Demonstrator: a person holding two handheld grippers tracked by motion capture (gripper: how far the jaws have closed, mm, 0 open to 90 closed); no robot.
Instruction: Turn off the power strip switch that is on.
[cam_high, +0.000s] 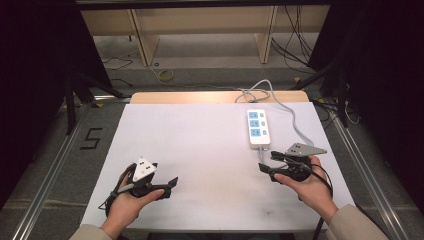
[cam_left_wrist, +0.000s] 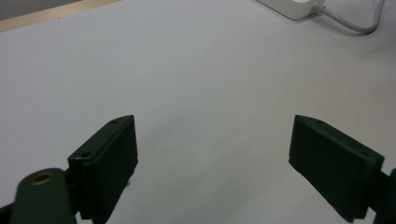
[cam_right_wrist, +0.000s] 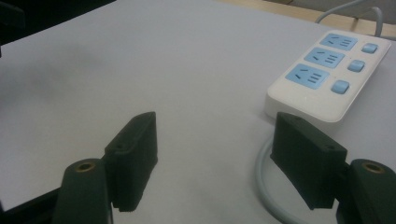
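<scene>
A white power strip (cam_high: 258, 127) with three blue sockets and blue switches lies on the right half of the white table top (cam_high: 200, 140). Its grey cable (cam_high: 295, 117) loops back off the far edge. My right gripper (cam_high: 266, 162) hovers just in front of the strip's near end, held in a hand, jaws open and empty. In the right gripper view the power strip (cam_right_wrist: 327, 79) lies beyond the right jaw, the cable (cam_right_wrist: 266, 186) curves under it, and nothing sits in the gripper (cam_right_wrist: 215, 149). My left gripper (cam_high: 171, 186) rests at the front left, open and empty (cam_left_wrist: 212, 154).
A wooden strip (cam_high: 200, 96) borders the table's far edge. Metal rails (cam_high: 50, 170) run along both sides of the table, with a "5" marked on the floor (cam_high: 91, 138) at the left. Wooden shelving (cam_high: 200, 30) and loose cables stand behind.
</scene>
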